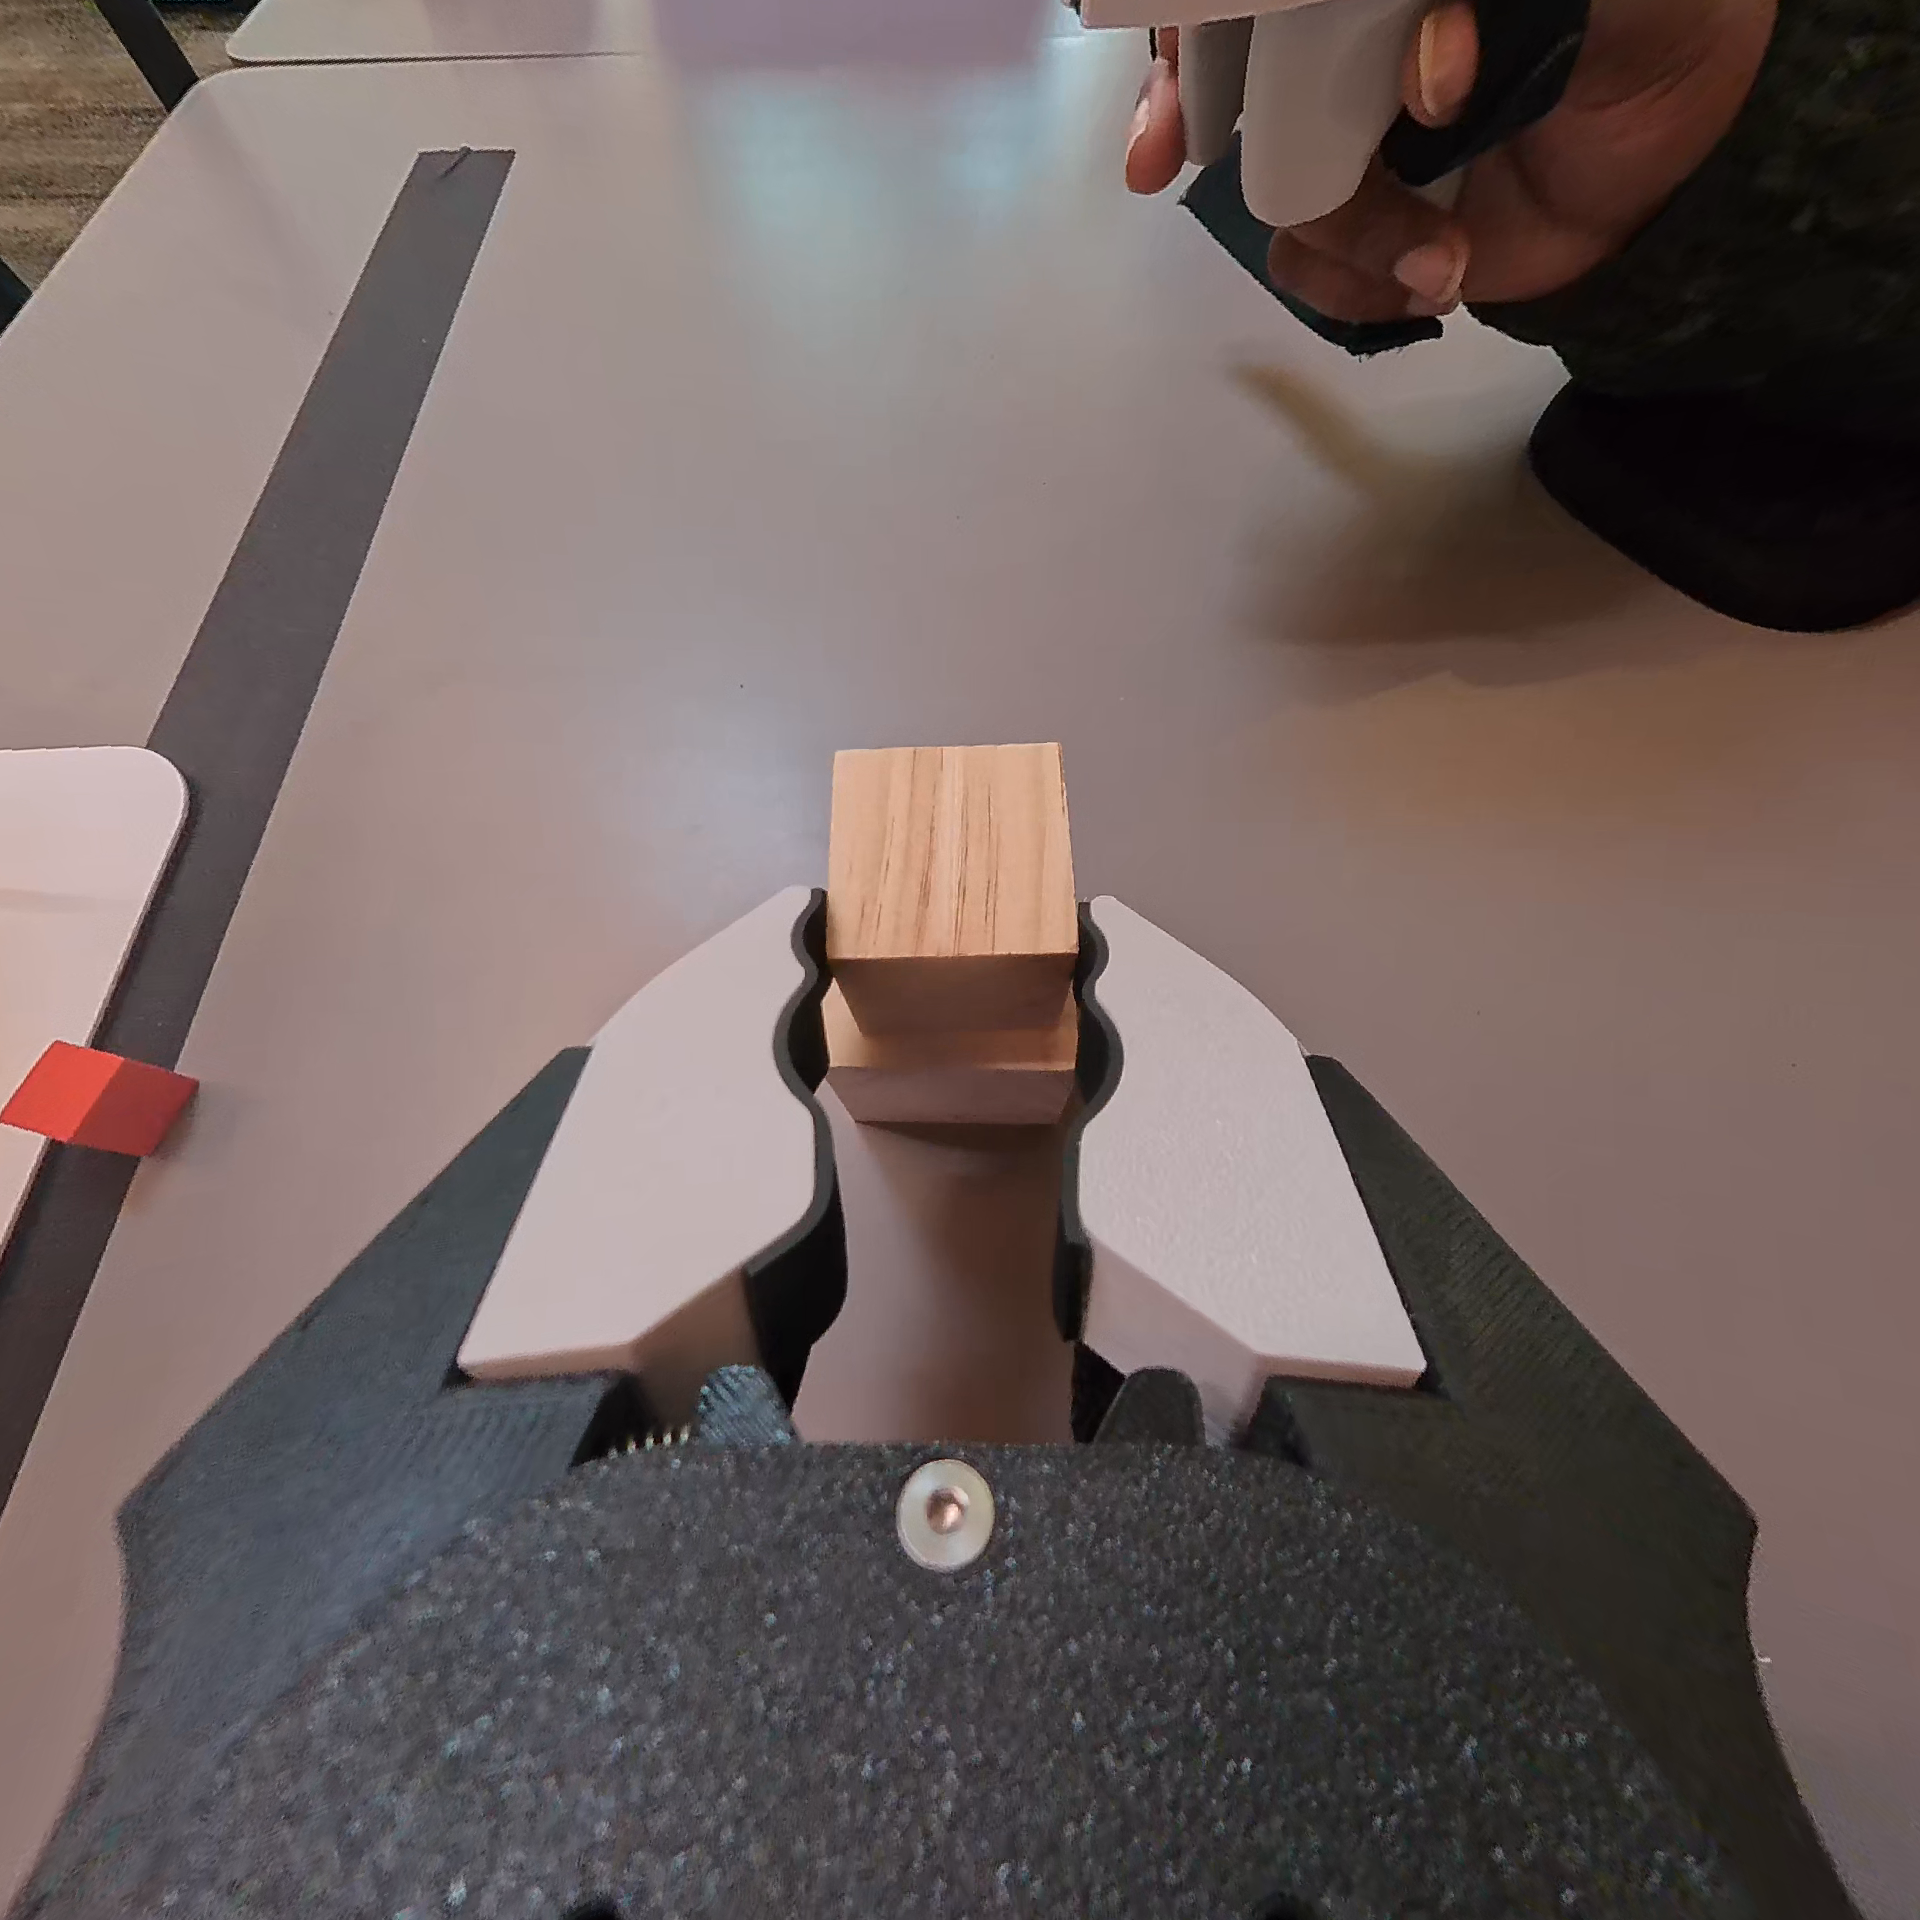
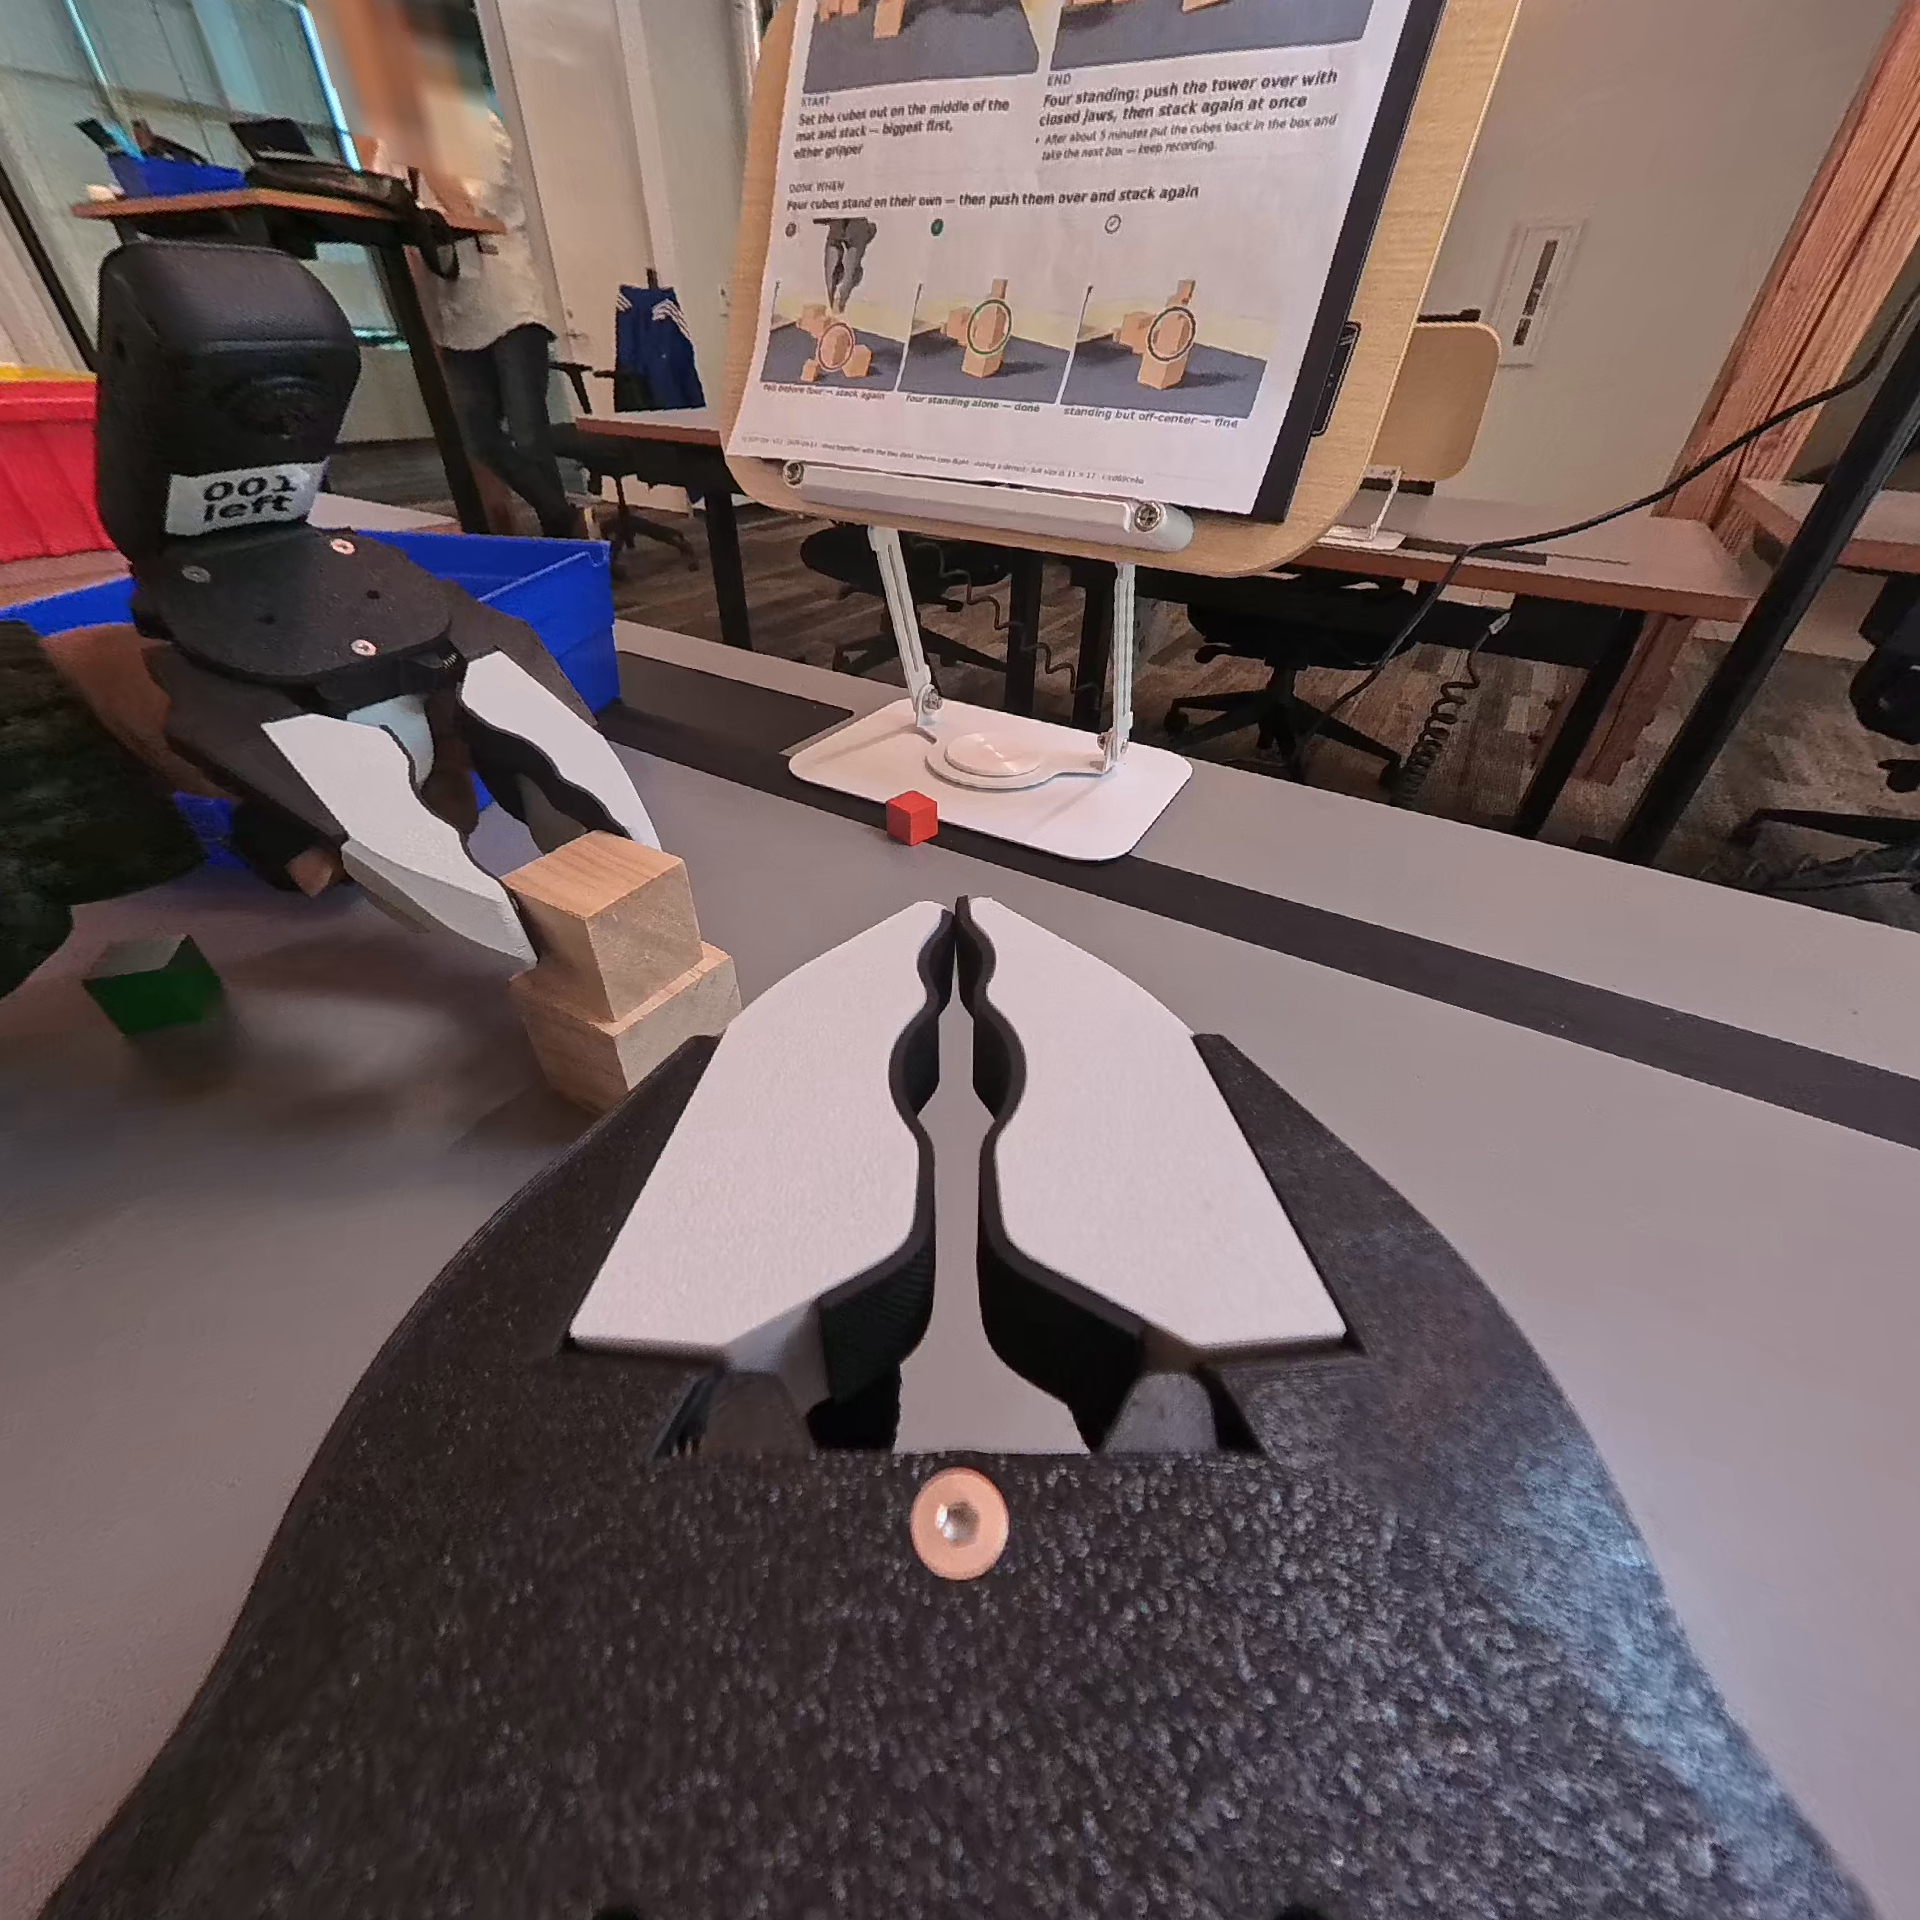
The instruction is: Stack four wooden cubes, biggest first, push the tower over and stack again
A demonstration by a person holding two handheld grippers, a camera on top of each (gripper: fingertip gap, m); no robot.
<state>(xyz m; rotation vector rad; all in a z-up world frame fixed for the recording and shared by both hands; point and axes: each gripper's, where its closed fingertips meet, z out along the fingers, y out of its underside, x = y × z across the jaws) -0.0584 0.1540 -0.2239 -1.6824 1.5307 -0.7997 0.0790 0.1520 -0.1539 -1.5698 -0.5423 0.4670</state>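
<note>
A: What is seen at the left gripper (image 1: 954,935)?

B: A plain wooden cube (image 1: 951,842) is pinched between its fingers (image 1: 717,1049), a black pad laid against each side face. The cube is set on top of a larger wooden cube (image 1: 956,1086), which rests on the grey desk (image 1: 831,468). Whether the two cubes touch cannot be told for certain.

A: And the right gripper (image 2: 956,914)?

B: Its fingers (image 2: 821,1122) are pressed together at the tips with nothing between them. It is held low over the desk, just beside the wooden stack and apart from it.

A: What else is laid out nearby?

B: A small red cube (image 2: 912,816) is found at the edge of a black strip (image 2: 1455,987), against the white base of a document stand (image 2: 1039,790) on which a printed sheet (image 2: 1039,260) is propped. A green cube (image 2: 156,987) lies on the desk behind the left gripper, and a blue bin (image 2: 540,603) is seen past it. In the left wrist view the hand (image 1: 1507,208) holding the right gripper is seen above the desk
</note>
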